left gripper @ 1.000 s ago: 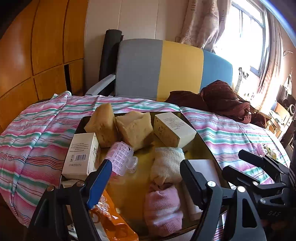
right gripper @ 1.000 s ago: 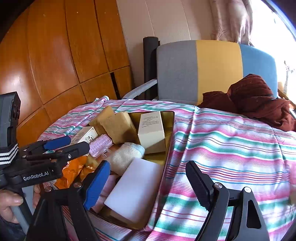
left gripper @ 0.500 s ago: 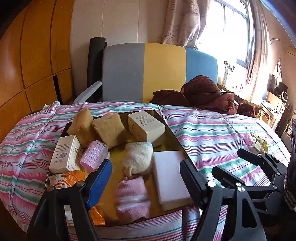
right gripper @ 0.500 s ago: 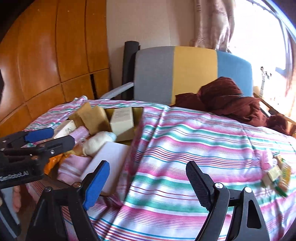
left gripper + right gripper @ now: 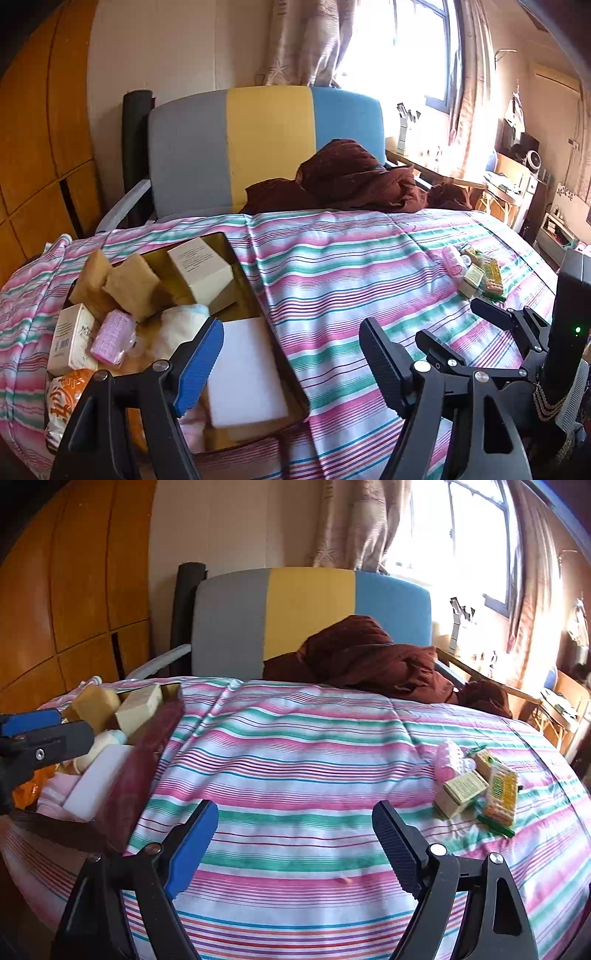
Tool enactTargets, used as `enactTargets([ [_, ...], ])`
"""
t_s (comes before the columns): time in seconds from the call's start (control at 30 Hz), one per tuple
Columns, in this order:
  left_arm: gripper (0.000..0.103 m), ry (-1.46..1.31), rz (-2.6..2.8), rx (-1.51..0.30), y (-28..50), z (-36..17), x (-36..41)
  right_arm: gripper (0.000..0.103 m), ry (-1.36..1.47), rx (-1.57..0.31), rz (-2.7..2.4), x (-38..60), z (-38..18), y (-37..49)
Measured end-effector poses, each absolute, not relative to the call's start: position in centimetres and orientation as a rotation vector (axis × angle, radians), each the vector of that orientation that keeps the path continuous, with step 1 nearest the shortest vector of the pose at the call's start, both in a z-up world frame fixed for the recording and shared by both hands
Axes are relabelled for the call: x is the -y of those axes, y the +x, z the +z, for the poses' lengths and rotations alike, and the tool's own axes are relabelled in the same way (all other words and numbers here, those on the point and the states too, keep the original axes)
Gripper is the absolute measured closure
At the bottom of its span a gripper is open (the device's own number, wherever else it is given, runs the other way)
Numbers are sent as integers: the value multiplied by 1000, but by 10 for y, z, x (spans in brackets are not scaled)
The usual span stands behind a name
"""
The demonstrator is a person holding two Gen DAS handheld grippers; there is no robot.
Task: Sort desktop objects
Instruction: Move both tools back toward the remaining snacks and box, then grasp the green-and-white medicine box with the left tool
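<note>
A golden tray (image 5: 240,312) sits on the striped cloth at the left. It holds brown sponges (image 5: 129,284), a cream box (image 5: 201,269), a pink roller (image 5: 112,336), a white foam block (image 5: 243,373), a barcode box (image 5: 70,338), socks and an orange packet (image 5: 64,391). My left gripper (image 5: 291,354) hovers open and empty over the tray's right rim. Over bare cloth my right gripper (image 5: 295,834) is open and empty too. To its right lie a second pink roller (image 5: 448,760), a small box (image 5: 461,792) and a yellow packet (image 5: 500,794).
A grey, yellow and blue chair (image 5: 266,144) stands behind the table with a dark red garment (image 5: 354,181) draped on it. Wooden cabinets (image 5: 37,147) fill the left. A cluttered desk (image 5: 509,184) stands by the window at the right.
Both views have swung right and pulled back. The tray has slid to the left of both views and the loose items at the right have come into sight. Both grippers stay open.
</note>
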State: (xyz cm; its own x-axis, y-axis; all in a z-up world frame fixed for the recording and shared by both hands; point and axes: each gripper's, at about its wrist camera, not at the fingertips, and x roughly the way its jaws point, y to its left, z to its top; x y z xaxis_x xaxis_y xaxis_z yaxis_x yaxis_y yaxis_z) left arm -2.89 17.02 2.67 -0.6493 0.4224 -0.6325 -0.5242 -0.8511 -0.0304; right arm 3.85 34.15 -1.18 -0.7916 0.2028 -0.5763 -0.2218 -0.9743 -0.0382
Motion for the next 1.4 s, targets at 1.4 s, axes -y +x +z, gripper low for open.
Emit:
enactTargets([
  [1.4, 63, -920, 1775, -546, -41, -71, -485, 11, -717, -608, 2331, -558, -66, 124],
])
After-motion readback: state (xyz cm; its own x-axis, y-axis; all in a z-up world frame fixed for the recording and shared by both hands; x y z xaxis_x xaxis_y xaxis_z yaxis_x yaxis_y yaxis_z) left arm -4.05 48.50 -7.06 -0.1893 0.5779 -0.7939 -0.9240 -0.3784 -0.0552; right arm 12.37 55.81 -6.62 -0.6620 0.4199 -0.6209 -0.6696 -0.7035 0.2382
